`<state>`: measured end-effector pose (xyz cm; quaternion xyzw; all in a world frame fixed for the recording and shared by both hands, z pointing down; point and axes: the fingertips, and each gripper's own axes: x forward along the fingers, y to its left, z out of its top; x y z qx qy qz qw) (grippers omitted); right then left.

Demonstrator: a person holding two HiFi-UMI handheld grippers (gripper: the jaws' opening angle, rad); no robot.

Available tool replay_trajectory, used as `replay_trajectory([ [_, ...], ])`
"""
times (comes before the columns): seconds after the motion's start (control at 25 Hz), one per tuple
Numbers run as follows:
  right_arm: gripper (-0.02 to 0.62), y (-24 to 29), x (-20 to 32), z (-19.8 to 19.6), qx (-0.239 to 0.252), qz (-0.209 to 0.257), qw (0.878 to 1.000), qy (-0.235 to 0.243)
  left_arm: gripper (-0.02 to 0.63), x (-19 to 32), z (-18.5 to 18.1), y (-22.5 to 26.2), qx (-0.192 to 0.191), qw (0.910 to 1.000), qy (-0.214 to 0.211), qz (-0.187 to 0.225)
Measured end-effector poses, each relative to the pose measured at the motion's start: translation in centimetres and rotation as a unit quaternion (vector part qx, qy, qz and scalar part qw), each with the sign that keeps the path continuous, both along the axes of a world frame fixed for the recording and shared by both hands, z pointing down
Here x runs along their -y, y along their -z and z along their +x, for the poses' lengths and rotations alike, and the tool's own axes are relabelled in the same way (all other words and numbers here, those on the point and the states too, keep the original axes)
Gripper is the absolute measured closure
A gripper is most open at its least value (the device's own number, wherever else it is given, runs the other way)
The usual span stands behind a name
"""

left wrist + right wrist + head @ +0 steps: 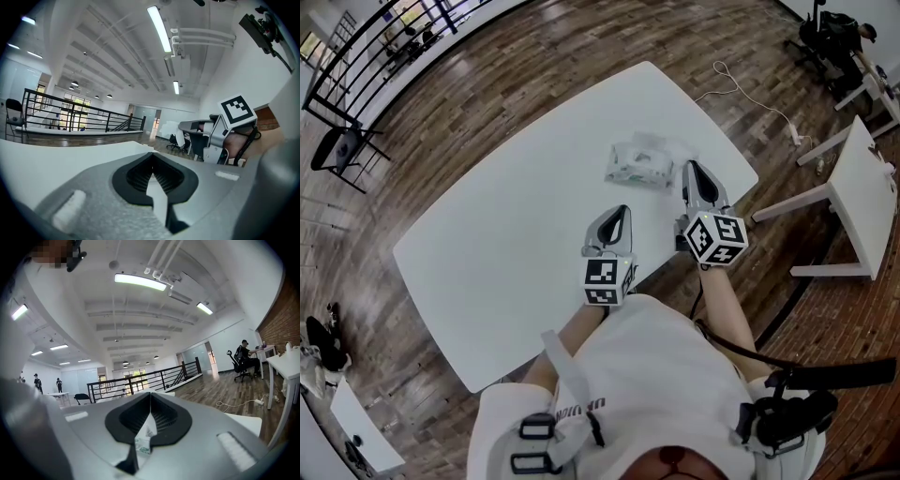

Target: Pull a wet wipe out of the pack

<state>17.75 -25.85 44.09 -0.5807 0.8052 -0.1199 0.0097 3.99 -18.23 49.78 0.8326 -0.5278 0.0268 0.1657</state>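
The wet wipe pack (pixel 637 162), white with green print, lies on the white table (pixel 506 244) toward its far right side. My right gripper (pixel 689 166) sits just right of the pack, raised off the table. In the right gripper view its jaws (pixel 150 405) are shut on a thin white strip with green print (pixel 143 440), which looks like the pack's seal flap. My left gripper (pixel 624 210) hovers nearer to me, short of the pack. Its jaws (pixel 151 161) are shut with nothing between them. The left gripper view also shows the right gripper's body (pixel 218 138) off to the right.
A second white table (pixel 862 187) stands to the right on the wooden floor. A white cable (pixel 750 94) trails across the floor beyond the table. Office chairs (pixel 825 37) are at the far right, and a black chair (pixel 337 150) and a railing (pixel 356 47) at the far left.
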Motion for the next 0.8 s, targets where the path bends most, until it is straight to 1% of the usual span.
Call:
replay_trajectory([
  [0.28, 0.584, 2.1, -1.1, -0.2, 0.016, 0.022, 1.0, 0.003, 0.603, -0.1, -0.1, 0.1, 0.0, 1.0, 0.003, -0.001],
  [0.8, 0.584, 1.8, -1.9, -1.1, 0.029, 0.016, 0.999, 0.007, 0.603, -0.3, -1.0, 0.1, -0.001, 0.9999, 0.016, -0.003],
])
